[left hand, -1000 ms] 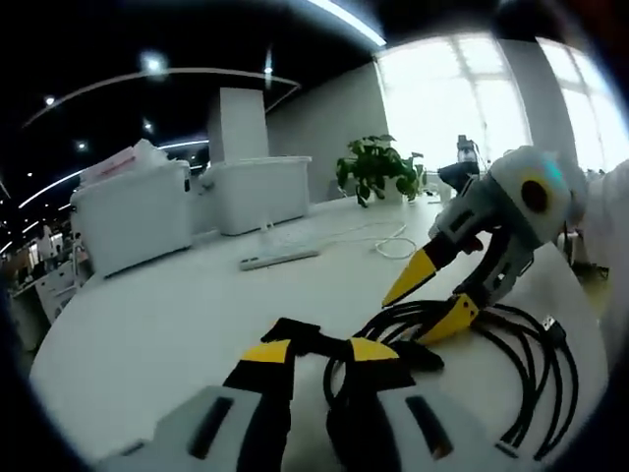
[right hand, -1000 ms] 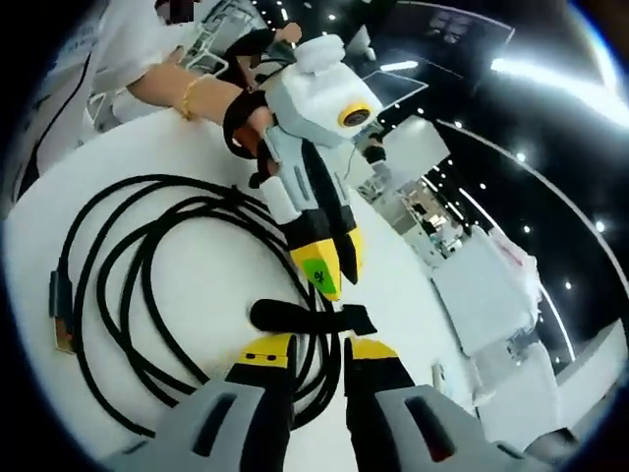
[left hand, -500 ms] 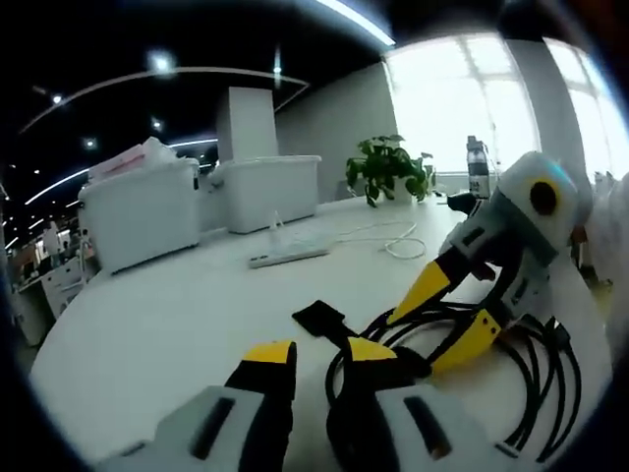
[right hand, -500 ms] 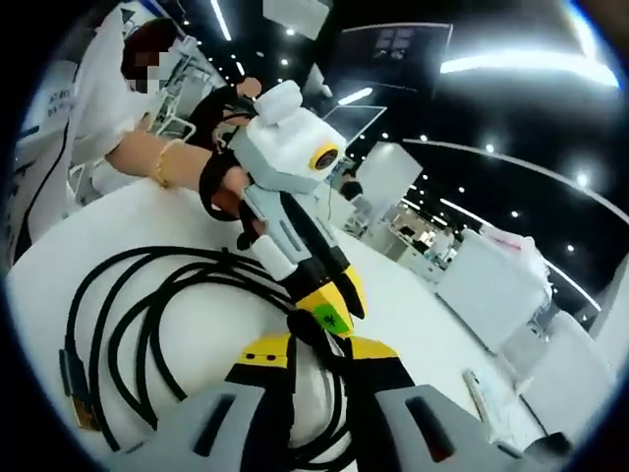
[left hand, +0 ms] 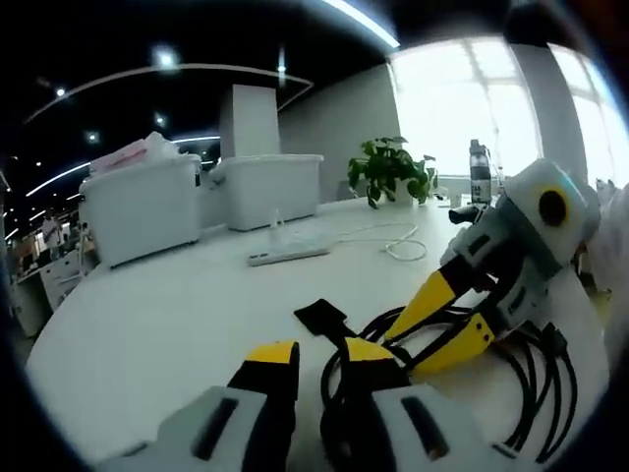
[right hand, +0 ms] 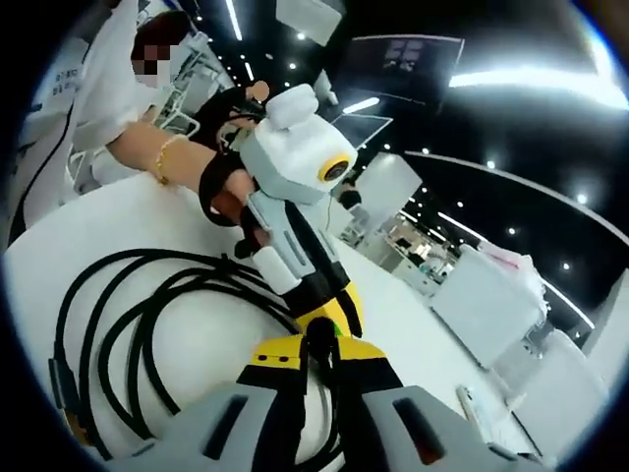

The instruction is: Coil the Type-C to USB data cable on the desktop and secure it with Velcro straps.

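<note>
Left gripper view sits low over the white desktop (left hand: pixel 147 324), looking along its own jaws toward bright windows (left hand: pixel 462 98), storage bins (left hand: pixel 142 206) and a potted plant (left hand: pixel 388 167) — the right gripper (left hand: pixel 442 320) comes in close from the right. Right gripper view looks the opposite way, roughly, toward a person (right hand: pixel 147 108) — the left gripper (right hand: pixel 329 315) nearly touches its jaw tips. Both sit very near the coiled black cable (right hand: pixel 128 315), the shared ground; it shows beside the left gripper's own jaws too, though edges blur.
</note>
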